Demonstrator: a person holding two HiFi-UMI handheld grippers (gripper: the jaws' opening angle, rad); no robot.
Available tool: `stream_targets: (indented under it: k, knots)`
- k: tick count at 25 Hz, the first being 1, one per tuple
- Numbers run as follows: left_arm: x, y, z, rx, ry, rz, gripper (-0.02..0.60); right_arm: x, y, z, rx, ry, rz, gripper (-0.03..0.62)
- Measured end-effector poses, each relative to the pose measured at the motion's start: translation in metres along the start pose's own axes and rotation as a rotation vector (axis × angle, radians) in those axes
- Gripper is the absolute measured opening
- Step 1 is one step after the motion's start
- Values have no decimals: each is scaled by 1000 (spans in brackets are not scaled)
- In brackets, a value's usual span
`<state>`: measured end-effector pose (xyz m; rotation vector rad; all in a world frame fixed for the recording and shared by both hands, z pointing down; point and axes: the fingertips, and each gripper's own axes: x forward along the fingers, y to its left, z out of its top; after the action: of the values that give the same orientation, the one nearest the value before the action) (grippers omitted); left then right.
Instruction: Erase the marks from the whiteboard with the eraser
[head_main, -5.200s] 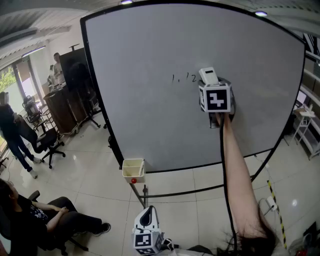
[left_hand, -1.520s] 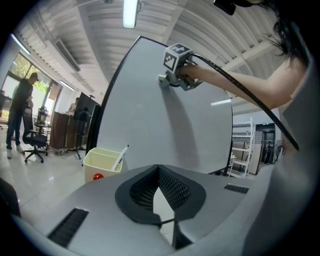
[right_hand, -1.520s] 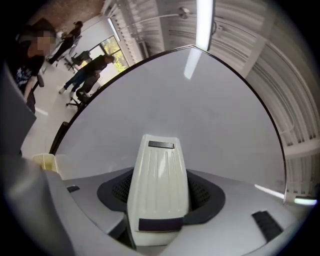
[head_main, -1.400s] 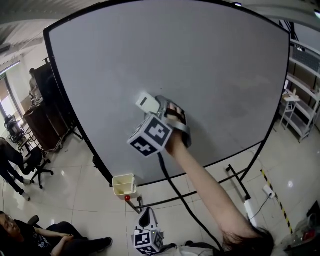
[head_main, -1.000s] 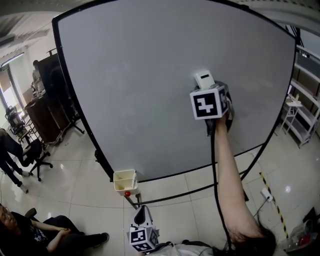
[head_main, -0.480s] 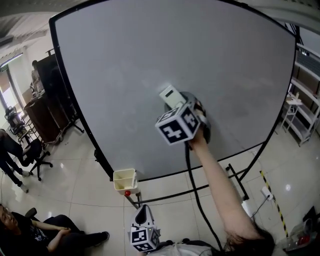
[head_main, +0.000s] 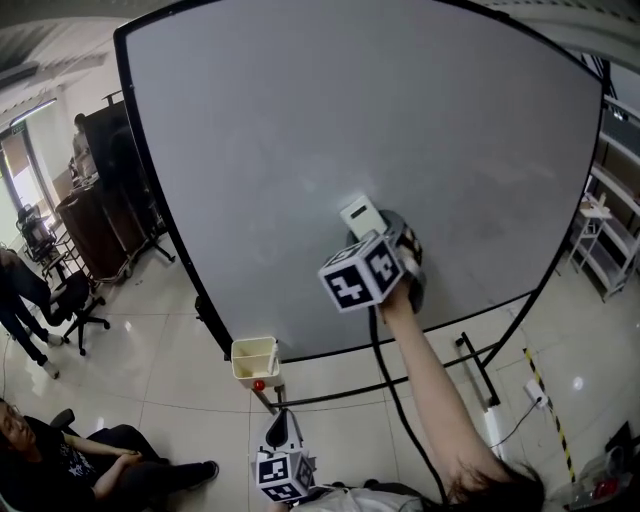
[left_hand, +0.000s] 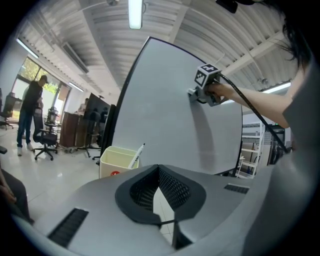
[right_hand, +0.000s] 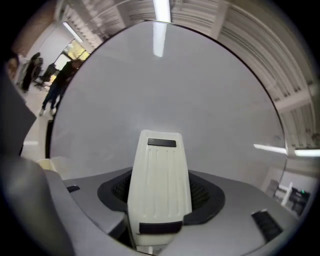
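A cream bin (head_main: 256, 360) stands at the whiteboard's foot (a marker (left_hand: 137, 154) leans in it). Just below it, the left hand-held gripper (head_main: 283, 470) hangs with its jaws closed on nothing. Further right, the right hand-held gripper (head_main: 383, 235) clamps the white eraser (head_main: 362, 216) against the lower middle of the whiteboard (head_main: 300, 140).

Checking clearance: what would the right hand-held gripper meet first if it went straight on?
Probably the whiteboard, reached first by the eraser held in the right hand-held gripper; contact is unclear.
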<state>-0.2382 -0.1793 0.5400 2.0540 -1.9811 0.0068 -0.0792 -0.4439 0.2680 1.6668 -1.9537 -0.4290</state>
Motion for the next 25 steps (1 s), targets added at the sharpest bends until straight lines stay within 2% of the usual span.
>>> stream_targets:
  k: [3,5,7,10,12,15,18,20,22,25]
  knots:
    - [7,-10,4,8,-6,-31,-12,-5,113,21,-228,-21,153,278]
    - [5,-17,3,10,-12,-52,-12,-4,136,24,-281,-31,171,279]
    - [-2,-14,3,0,-21,-40,-12,-4,108,24,-218,-29,134,278]
    - [-7,4,-3,-16,-3,-1,-12,-7,34,36,-57,-15,63,278]
    - [-6,13,-8,-34,10,13,-12,-9,11,45,4,-9,46,278]
    - [-4,14,-5,-47,0,11,-12,-8,37,39,-79,18,41,278]
    - [1,10,3,-38,-15,-10,-12,3,119,-6,-231,109,152,277]
    - [2,6,4,-30,-19,-24,-12,12,151,-33,-323,143,164,275]
    - [-3,6,1,-27,-16,-21,-12,14,138,-34,-305,119,123,273]
    - [-7,12,-8,-23,8,-15,-12,5,54,3,-118,44,4,275]
